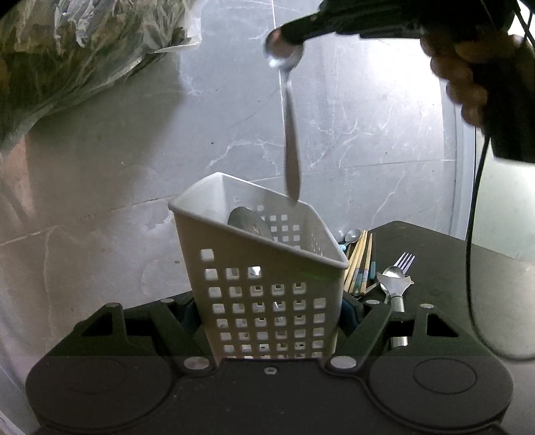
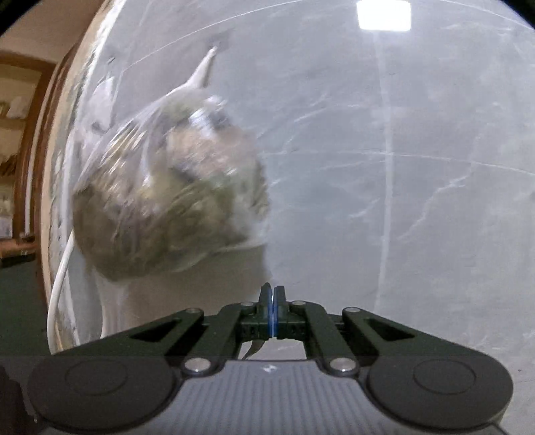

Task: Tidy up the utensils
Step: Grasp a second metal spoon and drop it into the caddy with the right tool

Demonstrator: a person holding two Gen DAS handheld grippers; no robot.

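Note:
A white perforated utensil holder [image 1: 267, 294] stands tilted on the dark table, and my left gripper [image 1: 271, 311] is shut on its lower sides. A spoon bowl [image 1: 249, 222] leans inside it. Above, my right gripper [image 1: 287, 31] is shut on a steel spoon [image 1: 291, 134] by its bowl. The spoon's handle hangs straight down, its tip at the holder's back rim. In the right wrist view my right gripper [image 2: 273, 297] has its blue pads pressed together, and a sliver of the spoon [image 2: 254, 349] shows beneath them.
To the right of the holder on the dark table [image 1: 451, 267] lie chopsticks [image 1: 359, 261], a fork [image 1: 404, 261], a small spoon [image 1: 352, 236] and a steel-handled utensil [image 1: 394, 284]. A filled plastic bag [image 2: 167, 200] hangs on the grey marble wall. A hand [image 1: 468, 80] holds the right gripper.

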